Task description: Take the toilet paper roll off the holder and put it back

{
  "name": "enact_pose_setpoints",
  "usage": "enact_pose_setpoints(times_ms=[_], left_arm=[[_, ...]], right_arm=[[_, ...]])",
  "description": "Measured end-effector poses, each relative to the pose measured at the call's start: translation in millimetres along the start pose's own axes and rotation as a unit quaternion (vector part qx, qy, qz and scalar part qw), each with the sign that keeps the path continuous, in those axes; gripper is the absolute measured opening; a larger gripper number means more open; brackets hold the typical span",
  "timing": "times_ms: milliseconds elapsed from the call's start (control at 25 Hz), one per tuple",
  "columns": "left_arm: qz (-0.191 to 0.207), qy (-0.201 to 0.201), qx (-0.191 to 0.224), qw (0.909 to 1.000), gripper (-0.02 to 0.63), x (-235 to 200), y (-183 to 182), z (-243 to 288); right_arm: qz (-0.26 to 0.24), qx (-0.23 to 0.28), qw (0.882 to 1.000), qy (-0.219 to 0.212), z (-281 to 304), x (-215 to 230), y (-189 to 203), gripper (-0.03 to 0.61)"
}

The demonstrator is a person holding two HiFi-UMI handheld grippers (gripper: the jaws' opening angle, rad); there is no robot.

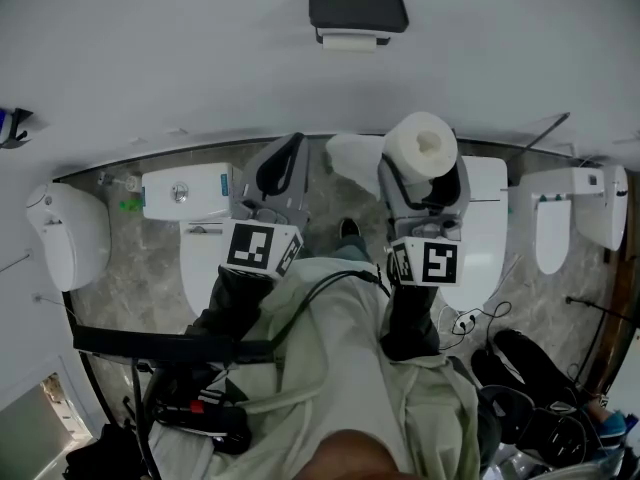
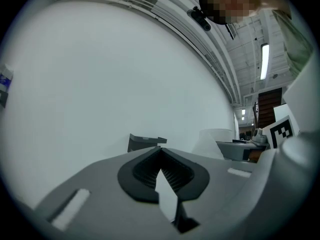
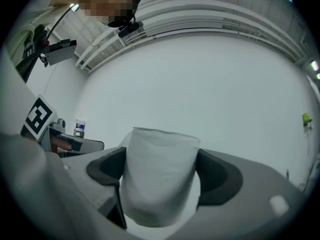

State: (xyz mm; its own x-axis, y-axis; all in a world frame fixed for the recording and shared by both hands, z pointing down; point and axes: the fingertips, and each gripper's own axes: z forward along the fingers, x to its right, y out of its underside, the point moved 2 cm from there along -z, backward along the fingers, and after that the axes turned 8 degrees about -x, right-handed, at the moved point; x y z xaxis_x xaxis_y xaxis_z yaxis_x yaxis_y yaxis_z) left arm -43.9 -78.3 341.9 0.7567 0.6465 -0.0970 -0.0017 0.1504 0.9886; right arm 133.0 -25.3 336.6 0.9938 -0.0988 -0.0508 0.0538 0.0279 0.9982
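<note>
A white toilet paper roll [image 1: 424, 146] [image 3: 160, 176] stands upright between the dark pads of my right gripper [image 1: 425, 180] [image 3: 161, 176], which is shut on it. High on the white wall hangs the black holder [image 1: 357, 13] [image 2: 144, 142], with a strip of white paper under its lid; the roll is well below it. My left gripper [image 1: 279, 165] [image 2: 161, 171] sits left of the roll, jaws closed together with nothing between them, pointing at the wall.
A white toilet with cistern [image 1: 190, 193] stands below left, another white toilet [image 1: 485, 218] behind the right gripper. A white fixture [image 1: 68, 233] is far left, another [image 1: 575, 208] far right. Bags and cables [image 1: 540, 398] lie on the floor at right.
</note>
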Motion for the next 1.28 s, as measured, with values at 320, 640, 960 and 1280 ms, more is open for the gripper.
enact_pose_setpoints(times_ms=[320,640,960,1280], left_arm=[[-0.008,-0.016,0.006,0.9998,0.006,-5,-3,0],[-0.012,-0.024,0.004,0.9996,0.006,-7,0,-1],[-0.017,-0.052,0.010,0.9985,0.006,-22,5,-12],[-0.018,-0.113,0.015,0.9934,0.006,-47,9,-32]], right_arm=[[0.000,-0.004,1.000,-0.009,7,-1,0,0.439],[-0.012,-0.005,1.000,-0.018,17,1,0,0.439],[-0.050,0.037,0.998,-0.029,65,18,-31,0.439],[-0.048,0.093,0.994,-0.041,159,36,-77,0.439]])
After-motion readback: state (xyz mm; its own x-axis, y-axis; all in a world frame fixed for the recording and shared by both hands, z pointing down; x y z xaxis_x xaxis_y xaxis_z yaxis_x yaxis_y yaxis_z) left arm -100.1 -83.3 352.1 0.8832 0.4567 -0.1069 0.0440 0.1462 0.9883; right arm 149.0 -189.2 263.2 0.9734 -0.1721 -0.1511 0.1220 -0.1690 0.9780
